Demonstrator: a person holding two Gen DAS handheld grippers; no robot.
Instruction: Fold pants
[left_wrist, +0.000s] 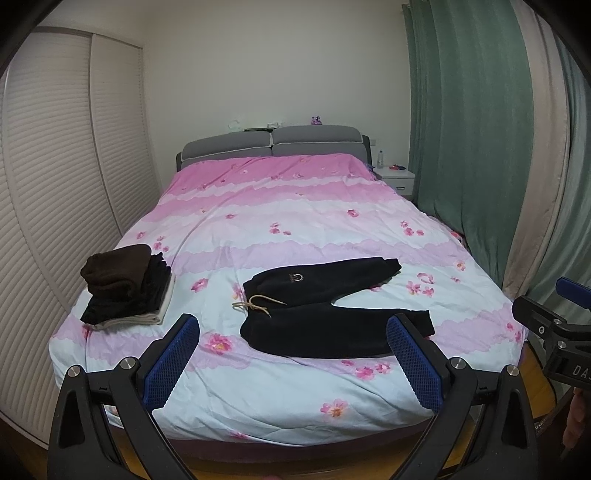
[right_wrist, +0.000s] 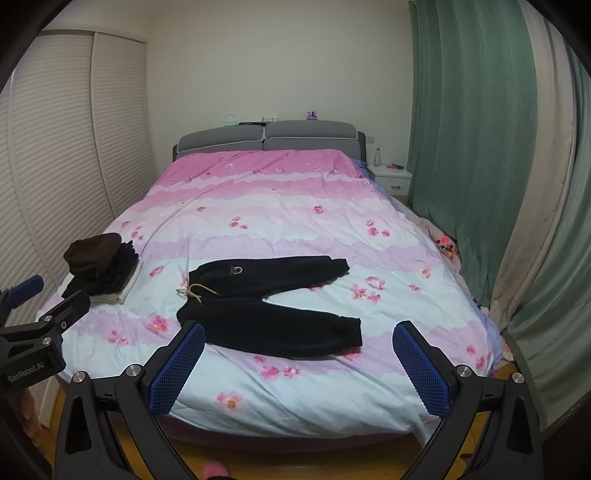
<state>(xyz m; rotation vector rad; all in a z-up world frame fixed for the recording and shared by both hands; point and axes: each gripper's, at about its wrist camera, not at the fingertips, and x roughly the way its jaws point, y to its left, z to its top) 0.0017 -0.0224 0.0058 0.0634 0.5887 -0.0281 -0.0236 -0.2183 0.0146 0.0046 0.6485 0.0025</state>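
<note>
Bedroom; bed (left_wrist: 295, 406) under pink floral cover. Black pants (left_wrist: 325, 314) flat on near half, unfolded, long axis crosswise: waistband left, cuffs right. Folded stack (left_wrist: 125, 284) far left. Left gripper (left_wrist: 291, 325), right gripper (right_wrist: 299, 328): jaws spread wide, empty, short of bed edge. Left nearer waistband, right nearer cuffs.

Lighting dim, even and cool-toned in both views; source not visible. Shadows soft and faint around the bed (left_wrist: 295, 229). No glare. Focus acceptable at the bed, with slight softness and grain. Strong fisheye bending beyond the bed; black vignette at all corners.
</note>
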